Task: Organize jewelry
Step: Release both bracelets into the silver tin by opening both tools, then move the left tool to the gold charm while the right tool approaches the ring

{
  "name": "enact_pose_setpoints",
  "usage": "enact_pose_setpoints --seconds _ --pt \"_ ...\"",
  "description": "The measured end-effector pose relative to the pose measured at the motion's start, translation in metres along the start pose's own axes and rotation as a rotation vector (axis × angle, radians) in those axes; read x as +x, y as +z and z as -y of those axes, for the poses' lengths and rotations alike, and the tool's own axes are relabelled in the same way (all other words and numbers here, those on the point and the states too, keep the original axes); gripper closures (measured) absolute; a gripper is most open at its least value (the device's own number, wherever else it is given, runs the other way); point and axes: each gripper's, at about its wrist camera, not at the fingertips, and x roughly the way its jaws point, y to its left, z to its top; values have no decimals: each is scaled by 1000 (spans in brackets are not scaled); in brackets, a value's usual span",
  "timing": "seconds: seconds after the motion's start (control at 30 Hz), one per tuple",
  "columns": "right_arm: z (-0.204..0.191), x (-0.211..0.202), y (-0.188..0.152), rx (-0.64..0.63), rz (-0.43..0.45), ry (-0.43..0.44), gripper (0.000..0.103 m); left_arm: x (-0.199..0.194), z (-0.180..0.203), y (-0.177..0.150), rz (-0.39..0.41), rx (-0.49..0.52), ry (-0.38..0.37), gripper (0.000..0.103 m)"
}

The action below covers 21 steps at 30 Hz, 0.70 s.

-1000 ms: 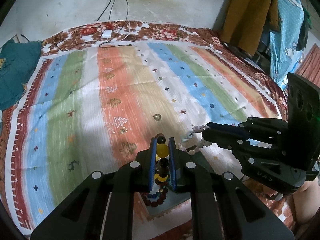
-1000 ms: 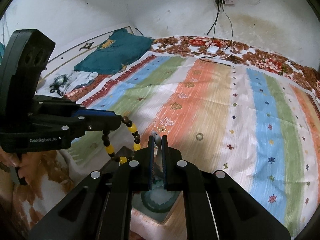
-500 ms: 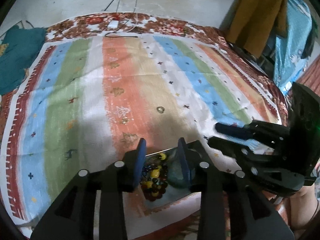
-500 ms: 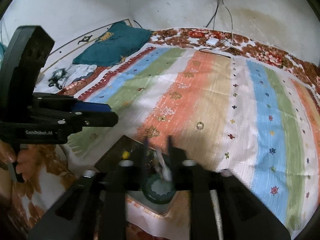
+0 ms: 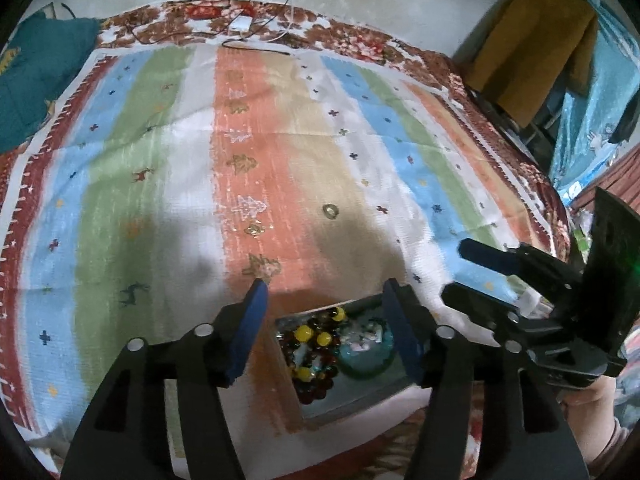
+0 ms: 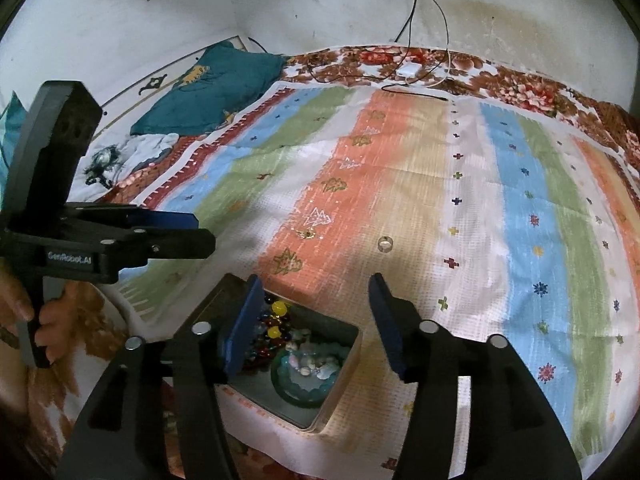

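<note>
Both hand-held grippers, left (image 5: 324, 312) and right (image 6: 312, 312), are gaping wide over a jewelry box (image 6: 340, 376); striped cloth (image 6: 400, 184) is covering the bed, stained wall (image 6: 280, 4) behind.

Both cams sit low on the grippers, looking forward and down across the striped bedspread (image 5: 280, 152) toward the wall. The left wrist view comes in from the left, the right wrist view from the right, and they overlap a lot: same jewelry box (image 5: 344, 360) up close, same ring (image 6: 385, 243) farther out.
</note>
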Motion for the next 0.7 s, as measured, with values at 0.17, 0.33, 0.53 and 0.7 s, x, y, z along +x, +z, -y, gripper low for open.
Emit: enact_pose_setpoints --seconds 0.17,0.33,0.53,0.7 --pt "5 7 4 6 -21 -13 42 9 -6 9 -14 -1 24 32" --pt "13 18 14 19 -48 -27 41 23 -7 22 -29 43 67 23" --pt "21 32 22 49 -82 -29 39 49 -19 37 -67 87 153 18" --pt "23 40 26 30 -105 -44 37 57 -23 42 -65 118 192 17"
